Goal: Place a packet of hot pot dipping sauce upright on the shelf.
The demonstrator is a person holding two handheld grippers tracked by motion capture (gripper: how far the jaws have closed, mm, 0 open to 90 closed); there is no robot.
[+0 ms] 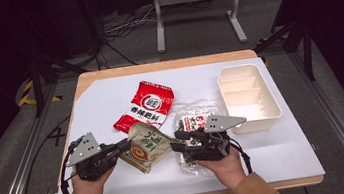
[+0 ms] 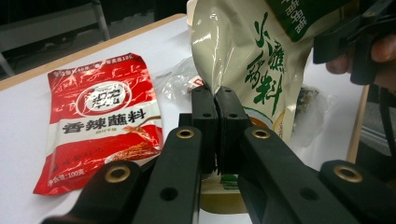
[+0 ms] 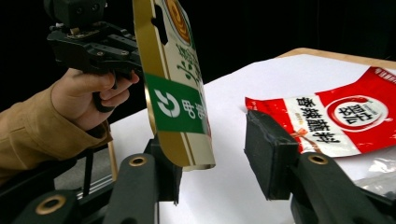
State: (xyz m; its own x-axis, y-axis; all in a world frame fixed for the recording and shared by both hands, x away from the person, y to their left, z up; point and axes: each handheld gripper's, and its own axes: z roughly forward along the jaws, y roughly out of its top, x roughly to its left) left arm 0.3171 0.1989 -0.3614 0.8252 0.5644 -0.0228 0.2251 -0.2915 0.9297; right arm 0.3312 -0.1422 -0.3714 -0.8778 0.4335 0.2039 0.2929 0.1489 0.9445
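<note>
Left gripper (image 2: pixel 215 100) is clamping fully shut on one edge of the beige pouch (image 1: pixel 145 145), holding it lifted just off the table (image 1: pixel 111 190) near centre. Right gripper (image 3: pixel 210 154) is standing about half open, the pouch's other end hanging between its jaws, pads not pressing yet. Advice: be centring that end before squeezing, keeping the left hold firm so the slick pouch isn't twisting.

Red packet (image 1: pixel 144 104) is lying at 12 o'clock of the pouch, clear wrapped packet (image 1: pixel 190 119) beneath the right gripper, white tray (image 1: pixel 248 97) at 2 o'clock; none seems to be obstructing.
</note>
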